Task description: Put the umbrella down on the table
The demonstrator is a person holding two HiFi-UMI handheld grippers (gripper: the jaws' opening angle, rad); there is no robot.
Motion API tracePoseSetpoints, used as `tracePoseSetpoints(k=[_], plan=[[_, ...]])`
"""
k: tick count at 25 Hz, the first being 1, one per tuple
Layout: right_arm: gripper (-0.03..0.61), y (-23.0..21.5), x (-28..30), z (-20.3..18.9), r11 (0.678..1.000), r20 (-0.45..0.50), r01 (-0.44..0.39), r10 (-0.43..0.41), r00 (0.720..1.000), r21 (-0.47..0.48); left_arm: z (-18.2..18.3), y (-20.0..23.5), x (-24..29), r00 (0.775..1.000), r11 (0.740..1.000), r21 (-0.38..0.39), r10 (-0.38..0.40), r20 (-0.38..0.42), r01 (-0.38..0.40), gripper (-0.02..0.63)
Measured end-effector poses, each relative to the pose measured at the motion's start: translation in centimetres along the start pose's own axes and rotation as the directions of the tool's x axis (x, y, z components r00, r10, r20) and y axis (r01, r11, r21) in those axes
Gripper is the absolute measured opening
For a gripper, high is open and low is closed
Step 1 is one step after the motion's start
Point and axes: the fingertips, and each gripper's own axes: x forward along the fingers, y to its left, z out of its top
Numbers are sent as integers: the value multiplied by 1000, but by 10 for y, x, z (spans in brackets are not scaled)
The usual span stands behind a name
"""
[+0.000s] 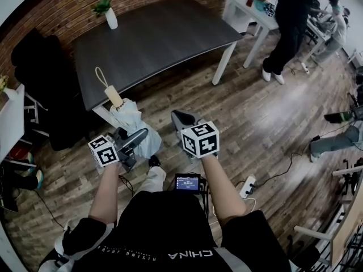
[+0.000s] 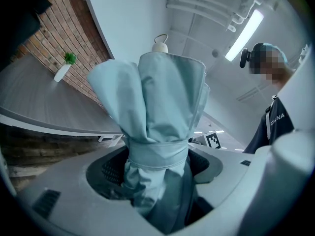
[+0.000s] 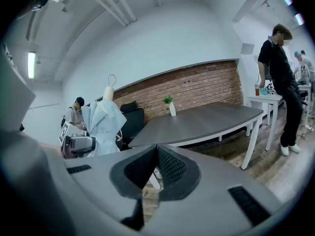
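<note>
We see the left gripper (image 1: 136, 139) clamped round the folded pale umbrella (image 1: 130, 118) — handle up, near the table (image 1: 159, 33) edge; right gripper (image 3: 156, 154) closed, empty.
</note>
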Motion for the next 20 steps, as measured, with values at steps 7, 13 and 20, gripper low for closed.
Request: tracePoseSetpoints(k=[7, 13, 20], plan=[[9, -36, 58, 41, 1000, -16, 24, -24, 1000, -5, 45, 59, 31, 1000, 1000, -16, -22, -3, 21, 322], [9, -55, 107, 80, 999, -7, 46, -46, 999, -12, 84, 104, 49, 998, 999, -10, -48, -28, 48, 322], [9, -71, 153, 111, 997, -2, 81, -81, 997, -6, 124, 151, 59, 995, 996, 1, -85, -48, 85, 322]])
